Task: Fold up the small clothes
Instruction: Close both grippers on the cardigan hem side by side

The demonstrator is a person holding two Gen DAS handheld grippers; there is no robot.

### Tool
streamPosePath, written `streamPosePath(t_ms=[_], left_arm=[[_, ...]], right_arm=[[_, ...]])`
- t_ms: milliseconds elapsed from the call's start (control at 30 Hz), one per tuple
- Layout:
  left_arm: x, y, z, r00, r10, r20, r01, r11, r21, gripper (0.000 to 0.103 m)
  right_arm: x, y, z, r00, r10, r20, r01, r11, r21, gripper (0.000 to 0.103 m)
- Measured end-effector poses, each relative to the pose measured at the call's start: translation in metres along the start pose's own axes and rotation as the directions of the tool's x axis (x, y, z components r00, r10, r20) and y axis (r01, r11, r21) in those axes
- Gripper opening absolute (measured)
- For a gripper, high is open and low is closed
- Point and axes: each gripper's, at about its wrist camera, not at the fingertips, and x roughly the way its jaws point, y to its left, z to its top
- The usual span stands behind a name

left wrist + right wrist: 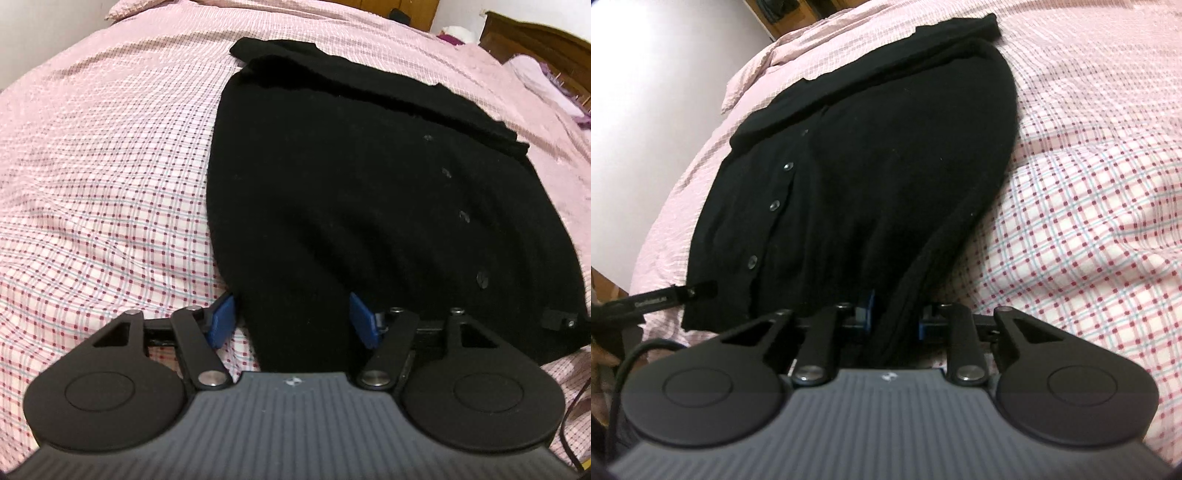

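Observation:
A black buttoned cardigan [351,177] lies on the pink checked bed sheet [103,166], with a sleeve folded across its far end. My left gripper [291,317] has its blue pads [223,319] set wide, with a lifted fold of the cardigan's near edge between them; the pads do not press it. In the right wrist view the cardigan [879,166] fills the middle. My right gripper [895,314] is shut on a raised fold of the cardigan's near edge, its blue pads [868,310] tight against the cloth.
The sheet [1089,184] spreads around the cardigan. A wooden headboard [543,40] and pillows stand at the far right in the left wrist view. A white wall [657,92] lies beyond the bed edge. The other gripper's tip [676,293] shows at left.

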Motion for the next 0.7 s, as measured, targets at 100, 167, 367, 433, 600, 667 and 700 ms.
streamPosePath(t_ms=[100,167,367,433,600,667,700], left_arm=[[-0.005,0.001,-0.001,0.999,-0.048,-0.002,0.048,0.999,-0.011,0.039],[-0.005,0.0,-0.004,0.999,-0.052,-0.009,0.052,0.999,-0.002,0.039],[-0.002,-0.001,-0.011,0.998,-0.062,-0.006,0.063,0.998,0.006,0.045],[-0.003,-0.001,-0.013,0.997,-0.071,-0.004,0.071,0.997,0.009,0.053],[0.001,-0.018,-0.016,0.993,-0.114,-0.038,0.117,0.991,0.072,0.083],[0.0,-0.026,-0.019,0.996,-0.084,-0.03,0.087,0.991,0.105,0.083],[-0.001,-0.026,-0.02,0.996,-0.082,-0.022,0.084,0.991,0.103,0.079]], right_arm=[[0.002,-0.002,0.0,1.0,0.006,-0.003,-0.006,1.0,0.011,0.024],[0.002,-0.001,-0.001,1.0,0.005,-0.003,-0.005,1.0,-0.002,0.024],[0.01,0.0,-0.002,1.0,0.024,-0.006,-0.024,1.0,-0.015,0.024],[0.01,0.001,-0.002,1.0,0.028,-0.006,-0.028,0.999,-0.023,0.024],[0.006,0.003,-0.005,0.999,0.039,0.014,-0.038,0.999,-0.026,0.023],[0.002,0.006,-0.005,0.998,0.05,0.024,-0.05,0.998,-0.034,0.022],[0.001,0.008,-0.006,0.998,0.052,0.032,-0.05,0.998,-0.044,0.021]])
